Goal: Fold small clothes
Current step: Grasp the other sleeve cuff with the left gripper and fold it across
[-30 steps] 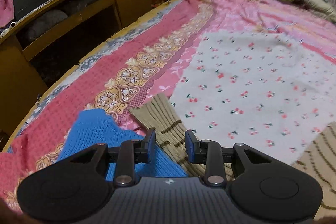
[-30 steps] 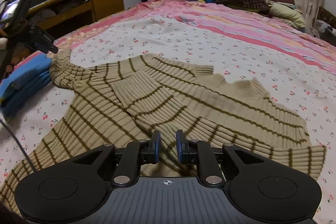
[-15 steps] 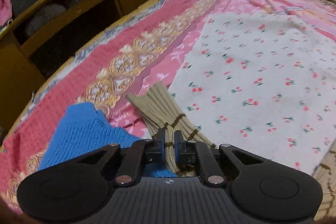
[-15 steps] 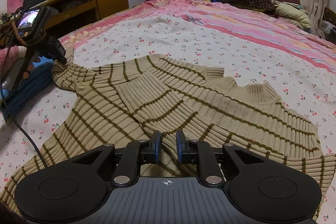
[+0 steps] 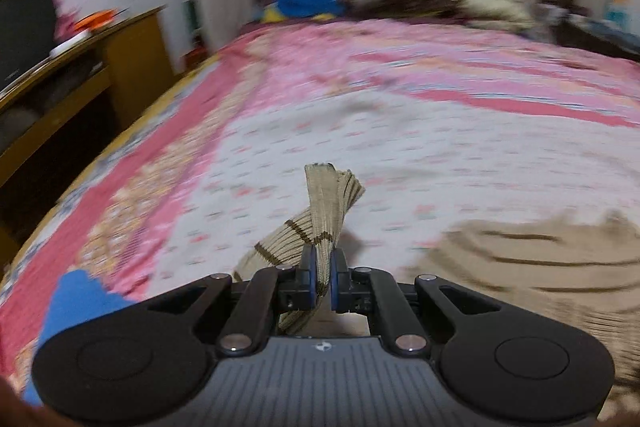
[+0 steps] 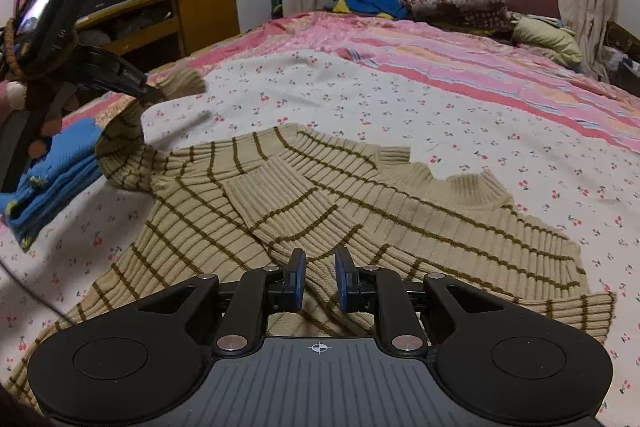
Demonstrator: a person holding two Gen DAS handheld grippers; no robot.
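A beige sweater with brown stripes (image 6: 360, 203) lies spread on the bed, one sleeve folded across its body. My left gripper (image 5: 321, 281) is shut on the other sleeve (image 5: 320, 223) and holds its cuff lifted off the bed; it also shows in the right wrist view (image 6: 154, 95) at the left, with the sleeve (image 6: 120, 147) hanging from it. My right gripper (image 6: 320, 275) hovers low over the sweater's near hem, its jaws slightly apart with nothing between them.
A folded blue knit (image 6: 52, 179) lies at the bed's left edge. A wooden desk (image 6: 188, 15) stands left of the bed. Pillows and a blue cloth (image 6: 372, 1) sit at the far headboard. The bed has a white cherry-print sheet (image 6: 440, 107).
My left gripper closed on the sleeve, then lifted it off the bed and swung it right toward the sweater's body. My right gripper opened a little.
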